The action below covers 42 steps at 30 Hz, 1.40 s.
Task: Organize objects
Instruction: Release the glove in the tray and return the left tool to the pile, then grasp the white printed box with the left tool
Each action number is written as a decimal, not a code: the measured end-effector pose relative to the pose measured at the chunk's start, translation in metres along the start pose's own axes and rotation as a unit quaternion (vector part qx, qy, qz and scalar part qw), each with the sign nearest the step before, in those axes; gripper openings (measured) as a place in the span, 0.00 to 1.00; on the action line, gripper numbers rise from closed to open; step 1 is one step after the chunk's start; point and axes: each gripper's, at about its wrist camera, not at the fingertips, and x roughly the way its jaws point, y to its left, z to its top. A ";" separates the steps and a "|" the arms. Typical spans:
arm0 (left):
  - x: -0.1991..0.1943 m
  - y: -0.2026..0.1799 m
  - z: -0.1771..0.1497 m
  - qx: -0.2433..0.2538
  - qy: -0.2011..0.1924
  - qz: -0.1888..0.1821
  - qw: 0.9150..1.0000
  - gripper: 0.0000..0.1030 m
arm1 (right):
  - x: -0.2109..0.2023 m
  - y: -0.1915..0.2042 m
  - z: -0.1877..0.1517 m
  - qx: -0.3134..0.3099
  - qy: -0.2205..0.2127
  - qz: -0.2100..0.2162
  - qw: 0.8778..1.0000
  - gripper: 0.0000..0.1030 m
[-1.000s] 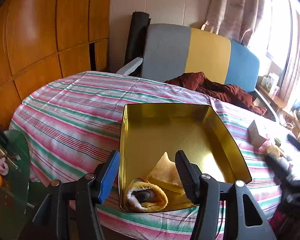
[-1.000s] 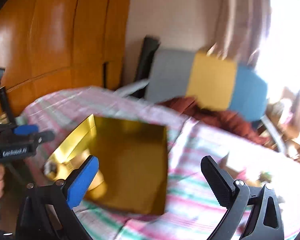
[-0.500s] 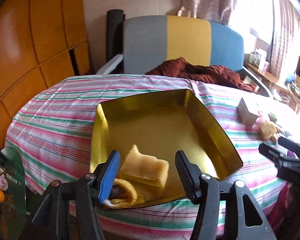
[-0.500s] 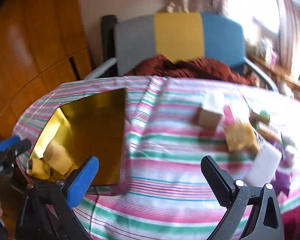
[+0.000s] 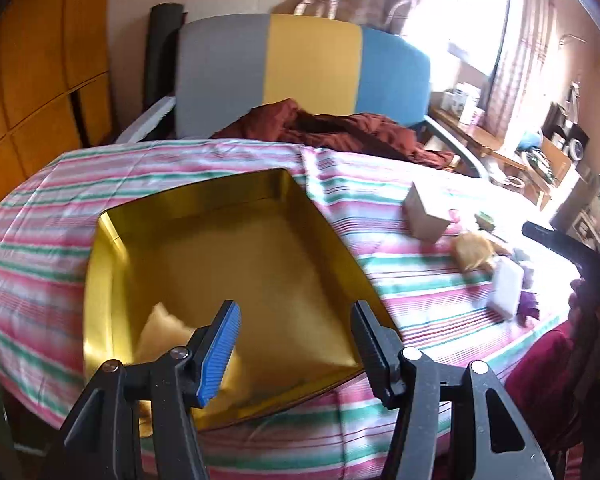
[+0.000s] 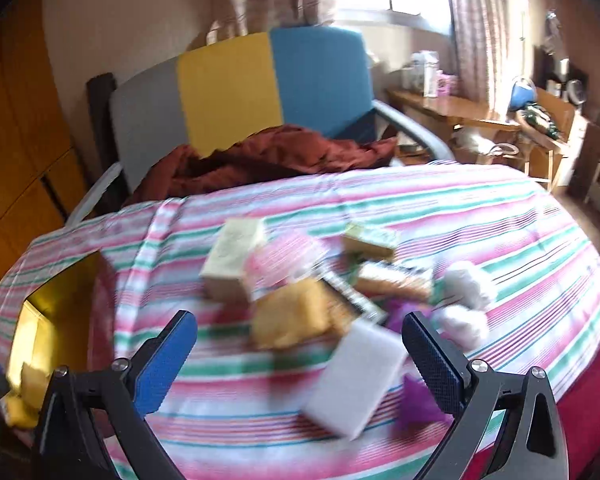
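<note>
A gold tin tray lies on the striped tablecloth, with a yellow sponge in its near corner. My left gripper hovers open above the tray's near edge, holding nothing. My right gripper is open over a blurred pile of objects: a white foam block, a yellow sponge, a beige box, a pink item, a green-topped sponge, white fluffy pieces and something purple. In the left wrist view the pile shows at the right, with the beige box.
A grey, yellow and blue chair with a dark red cloth on it stands behind the table. Wooden panelling fills the left wall. A cluttered wooden desk and curtained window are at the right.
Both views have swung to the right. The tray has slid left in both views, and the pile now sits between my right gripper's fingers. Both grippers stayed open.
</note>
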 end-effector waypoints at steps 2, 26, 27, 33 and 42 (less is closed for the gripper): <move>0.004 -0.010 0.006 0.008 0.005 -0.009 1.000 0.62 | 0.004 -0.020 0.009 0.011 -0.011 -0.017 1.000 1.00; 0.118 -0.144 0.069 0.113 0.067 -0.042 0.991 0.79 | 0.035 -0.090 0.005 0.140 0.028 0.033 0.989 1.00; 0.124 -0.148 0.072 0.116 0.070 -0.040 0.990 0.79 | 0.035 -0.090 0.005 0.140 0.027 0.032 0.989 1.00; 0.152 -0.172 0.088 0.152 0.076 -0.034 0.985 0.81 | 0.036 -0.092 0.005 0.145 0.029 0.036 0.988 1.00; 0.211 -0.201 0.103 0.199 0.112 -0.022 0.973 0.83 | 0.036 -0.093 0.005 0.144 0.031 0.040 0.988 1.00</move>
